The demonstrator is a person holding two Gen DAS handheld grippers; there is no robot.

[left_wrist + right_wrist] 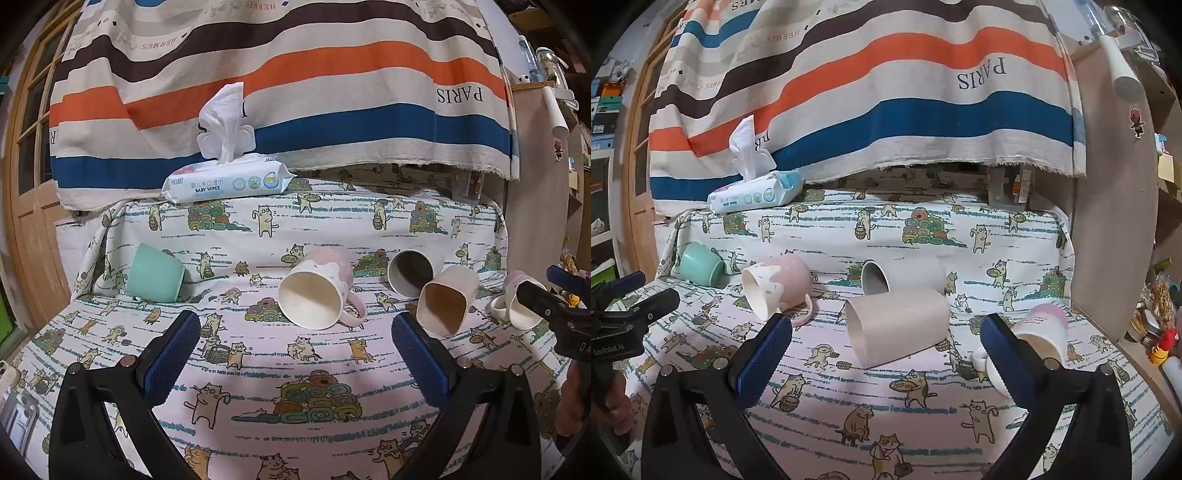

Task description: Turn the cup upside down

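Several cups lie on their sides on a cat-print cloth. A pink-and-white mug [317,291] [775,286] lies at the centre, mouth toward me. A beige square cup [445,301] [897,326] lies to its right, with a grey cup [410,273] [901,277] behind it. A mint cup [155,275] [701,264] lies at the left. A pink-topped white mug [517,302] [1039,334] lies at the right. My left gripper [295,354] is open and empty, short of the pink mug. My right gripper [886,356] is open and empty, its jaws either side of the beige cup's near end.
A pack of baby wipes [225,177] [753,192] sits on the raised back ledge under a striped hanging cloth [295,74]. A wooden cabinet side [1115,221] stands at the right. The other gripper shows at the edge of each view [561,310] [628,317].
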